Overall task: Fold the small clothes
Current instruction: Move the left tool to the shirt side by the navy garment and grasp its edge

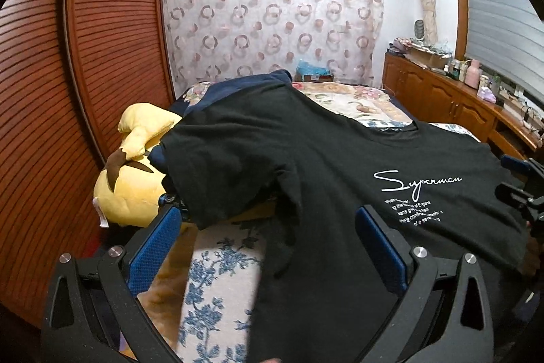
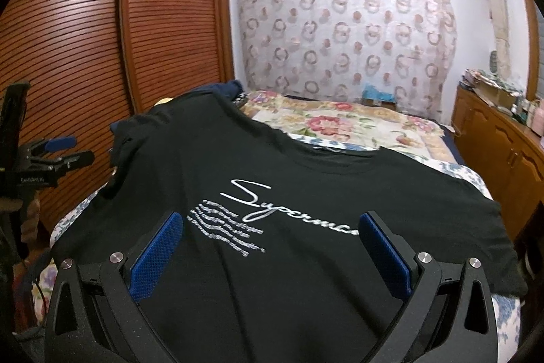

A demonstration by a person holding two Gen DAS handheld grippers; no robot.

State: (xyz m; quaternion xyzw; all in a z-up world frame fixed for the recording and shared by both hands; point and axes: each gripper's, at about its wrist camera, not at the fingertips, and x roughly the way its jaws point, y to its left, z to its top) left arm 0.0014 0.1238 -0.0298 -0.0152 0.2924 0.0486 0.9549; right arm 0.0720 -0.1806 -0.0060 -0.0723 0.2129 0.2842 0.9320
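A black T-shirt [image 1: 306, 165] with white "Superman" lettering lies spread face up on the bed; it also shows in the right wrist view [image 2: 272, 179]. Its left sleeve drapes over a yellow plush toy [image 1: 132, 182]. My left gripper [image 1: 268, 227] is open and empty, above the shirt's left side and sleeve. My right gripper [image 2: 272, 233] is open and empty, above the shirt's lower chest. The right gripper shows at the right edge of the left wrist view [image 1: 523, 189], and the left gripper at the left edge of the right wrist view [image 2: 57, 148].
The bed [image 2: 357, 125] has a floral cover. A dark blue garment [image 1: 244, 87] lies behind the shirt. Slatted wooden wardrobe doors [image 1: 85, 39] stand at the left. A wooden cabinet [image 1: 442, 94] with clutter runs along the right. A patterned curtain [image 2: 340, 33] hangs at the back.
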